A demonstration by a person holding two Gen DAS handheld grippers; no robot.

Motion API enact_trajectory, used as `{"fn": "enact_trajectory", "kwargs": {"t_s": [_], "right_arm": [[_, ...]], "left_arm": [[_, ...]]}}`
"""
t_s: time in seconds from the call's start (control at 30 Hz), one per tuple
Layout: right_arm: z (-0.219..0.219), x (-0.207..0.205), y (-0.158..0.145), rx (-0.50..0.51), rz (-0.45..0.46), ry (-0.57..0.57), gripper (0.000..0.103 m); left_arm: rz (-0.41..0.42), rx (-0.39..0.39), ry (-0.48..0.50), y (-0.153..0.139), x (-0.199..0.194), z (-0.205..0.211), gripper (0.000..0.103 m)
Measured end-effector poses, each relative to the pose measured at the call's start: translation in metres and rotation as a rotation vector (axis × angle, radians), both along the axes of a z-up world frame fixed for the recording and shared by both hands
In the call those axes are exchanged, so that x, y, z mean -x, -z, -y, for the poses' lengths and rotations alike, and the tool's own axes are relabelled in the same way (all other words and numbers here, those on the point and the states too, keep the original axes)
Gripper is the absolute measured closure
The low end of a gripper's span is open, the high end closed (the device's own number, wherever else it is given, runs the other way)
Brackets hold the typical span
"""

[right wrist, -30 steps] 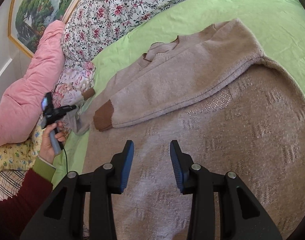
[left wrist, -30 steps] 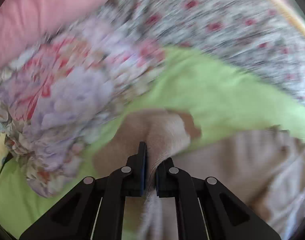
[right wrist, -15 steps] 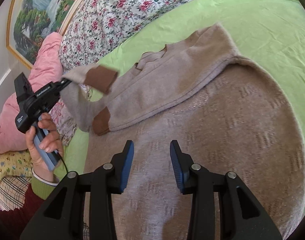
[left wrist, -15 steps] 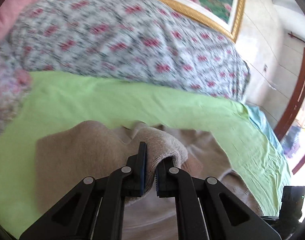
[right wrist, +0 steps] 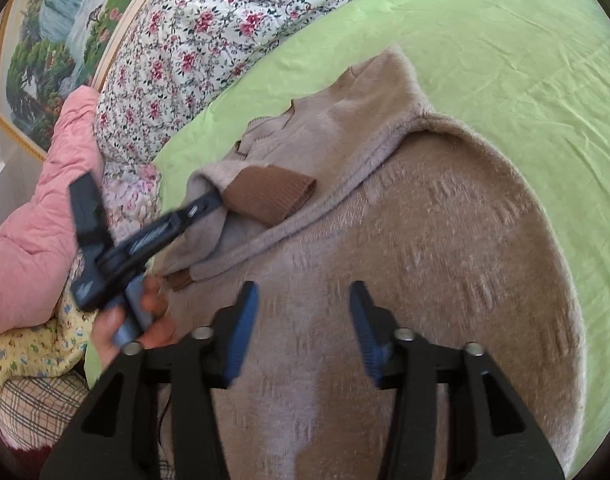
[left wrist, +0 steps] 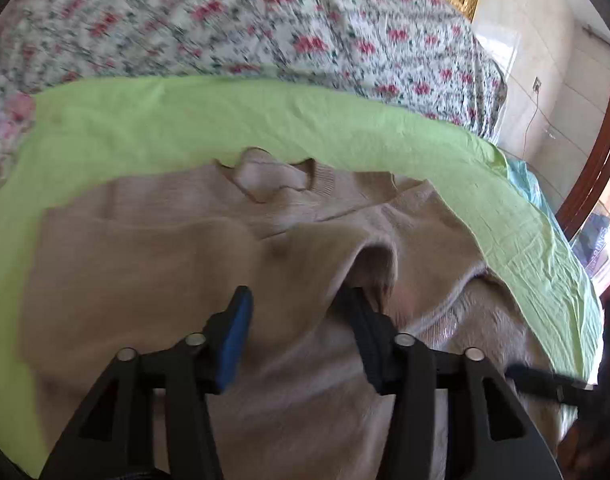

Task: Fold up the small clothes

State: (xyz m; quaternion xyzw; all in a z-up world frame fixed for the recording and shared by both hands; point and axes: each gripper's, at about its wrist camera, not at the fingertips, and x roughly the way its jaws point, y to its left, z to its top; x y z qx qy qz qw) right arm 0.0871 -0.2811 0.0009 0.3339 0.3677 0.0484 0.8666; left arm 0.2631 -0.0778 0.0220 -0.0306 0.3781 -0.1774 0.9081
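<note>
- Your left gripper is spread wide — the sleeve drapes over its right finger only, nothing pinched.
- The sweater lies flat on the green sheet, collar toward 12 o'clock; the brown cuff rests across its chest.
- Your right gripper hovers over the body with its fingers apart — the cuff sits at its 11 o'clock, though your left is nearer it.

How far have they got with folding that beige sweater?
Done: one sleeve lies folded across the chest of the sweater. In hand: the second sleeve, brown cuff foremost, lies over it, hooked on one finger of the open left hand-held gripper. Left: the sweater lies full-length, unfolded, under the open right hand-held gripper.
</note>
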Motion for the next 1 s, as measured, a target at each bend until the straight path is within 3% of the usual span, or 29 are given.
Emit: {"fn": "enact_trajectory", "kwargs": {"t_s": [0.13,0.23,0.33,0.5,0.6,0.63,0.67,0.7,0.87,0.93,1.0], "right_arm": [[-0.010,-0.017,-0.005,-0.012,0.018,-0.032,0.051],[-0.038,-0.036,-0.021,0.162,0.067,-0.084,0.051],[-0.059,-0.065,-0.023,0.283,0.067,-0.132,0.051],[-0.082,-0.115,-0.007,0.412,0.000,-0.194,0.051],[-0.089,-0.135,0.004,0.559,-0.023,-0.185,0.052],[-0.087,-0.139,0.004,0.570,-0.024,-0.186,0.057],[-0.083,-0.142,0.002,0.580,-0.028,-0.187,0.085],[-0.079,-0.144,-0.002,0.599,-0.027,-0.179,0.090],[-0.031,-0.116,-0.068,0.723,0.172,-0.006,0.091],[-0.021,-0.106,-0.076,0.815,0.208,0.035,0.091],[-0.019,-0.109,-0.059,0.837,0.171,-0.006,0.091]], "left_arm": [[0.058,-0.067,-0.106,-0.005,0.037,-0.045,0.047],[0.064,-0.143,-0.236,0.004,0.048,-0.084,0.046],[0.002,-0.193,-0.334,0.021,0.036,-0.112,0.046],[-0.113,-0.177,-0.401,0.049,0.016,-0.137,0.046],[-0.121,-0.156,-0.468,0.051,0.005,-0.147,0.045],[-0.114,-0.160,-0.490,0.049,0.002,-0.150,0.045],[-0.107,-0.160,-0.513,0.047,-0.002,-0.153,0.046],[-0.102,-0.161,-0.533,0.046,-0.005,-0.156,0.046],[-0.093,-0.052,-0.577,0.045,-0.008,-0.173,0.042],[-0.075,-0.087,-0.573,0.043,-0.002,-0.165,0.042],[-0.058,-0.132,-0.588,0.040,0.001,-0.157,0.042]]}}
